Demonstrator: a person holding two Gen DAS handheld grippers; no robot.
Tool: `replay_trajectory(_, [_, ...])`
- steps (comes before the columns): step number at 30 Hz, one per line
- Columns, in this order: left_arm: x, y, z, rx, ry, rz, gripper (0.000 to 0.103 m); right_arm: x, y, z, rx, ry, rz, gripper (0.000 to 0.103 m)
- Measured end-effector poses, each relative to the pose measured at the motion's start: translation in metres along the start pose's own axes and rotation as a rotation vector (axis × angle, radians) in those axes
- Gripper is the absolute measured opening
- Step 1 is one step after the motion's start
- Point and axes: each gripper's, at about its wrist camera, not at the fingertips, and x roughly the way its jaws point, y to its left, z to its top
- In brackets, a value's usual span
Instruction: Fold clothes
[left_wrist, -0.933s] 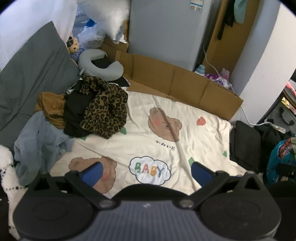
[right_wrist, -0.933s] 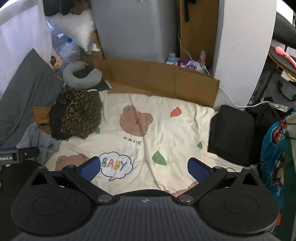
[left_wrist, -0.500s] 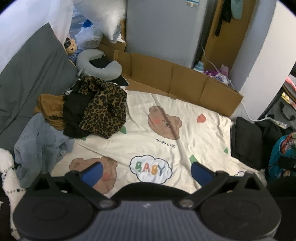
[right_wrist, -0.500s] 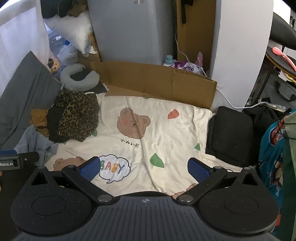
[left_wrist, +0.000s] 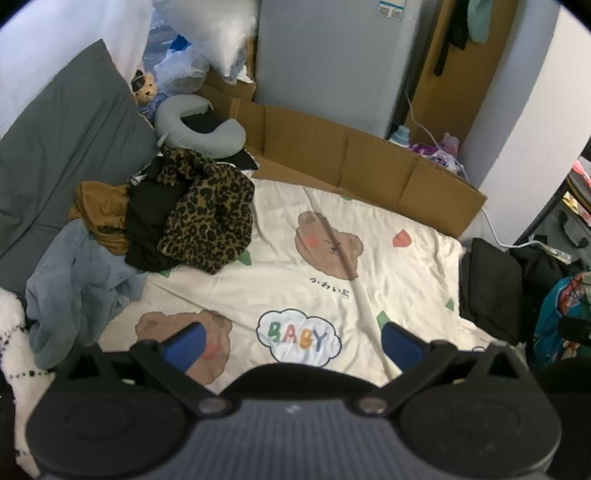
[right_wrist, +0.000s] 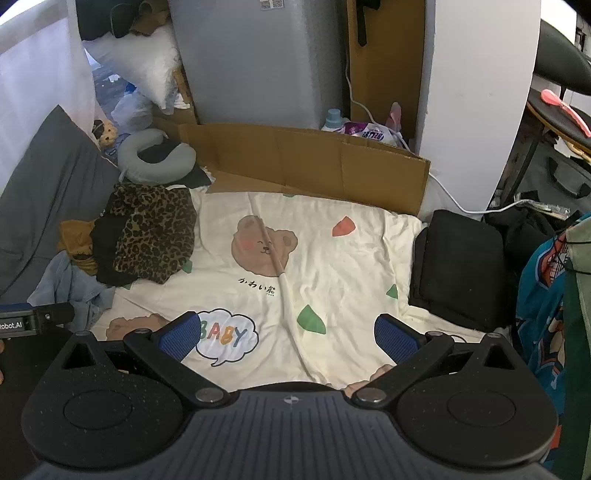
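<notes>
A heap of clothes lies at the left of a cream bear-print blanket (left_wrist: 388, 258) (right_wrist: 351, 266). On top is a leopard-print garment (left_wrist: 210, 218) (right_wrist: 153, 236), over a black one (left_wrist: 147, 221), a mustard one (left_wrist: 99, 210) and a pale blue one (left_wrist: 74, 284). A folded black garment (right_wrist: 461, 266) (left_wrist: 491, 280) rests at the blanket's right edge. My left gripper (left_wrist: 293, 345) hangs open above the near blanket, holding nothing. My right gripper (right_wrist: 288, 334) is open too, well short of the heap.
A cardboard sheet (left_wrist: 351, 166) (right_wrist: 314, 162) stands along the far side before a grey cabinet (right_wrist: 258, 62). A dark grey pillow (left_wrist: 66, 147) and grey neck pillow (left_wrist: 199, 125) lie at left. A colourful bag (right_wrist: 546, 295) and clutter crowd the right.
Both grippers have drawn back and up a little, so more of the room shows beyond the blanket. Their jaws stay open. The clothes have not moved.
</notes>
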Motion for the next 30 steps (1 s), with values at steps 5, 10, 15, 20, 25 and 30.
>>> replay_trajectory(5, [-0.001,-0.001,-0.002,0.007,-0.007,0.004,0.102,0.000,-0.005,0.002,0.015,0.002,0.007,0.103])
replay_trajectory(10, [0.000,0.000,-0.001,-0.003,-0.003,0.003,0.102,0.000,-0.007,0.000,0.016,0.001,0.007,0.103])
replay_trajectory(15, [0.001,0.001,0.000,-0.009,-0.002,-0.001,0.102,0.000,-0.009,0.000,0.026,0.002,0.014,0.103])
replay_trajectory(20, [0.001,0.005,0.002,-0.002,-0.001,0.000,0.102,0.000,-0.010,0.000,0.029,0.000,0.014,0.103])
replay_trajectory(25, [0.000,-0.006,0.000,-0.009,-0.003,0.006,0.102,0.000,-0.010,-0.002,0.034,-0.002,0.014,0.103])
replay_trajectory(30, [0.000,-0.006,0.000,-0.009,-0.004,0.005,0.102,-0.001,-0.011,-0.001,0.039,-0.004,0.016,0.103])
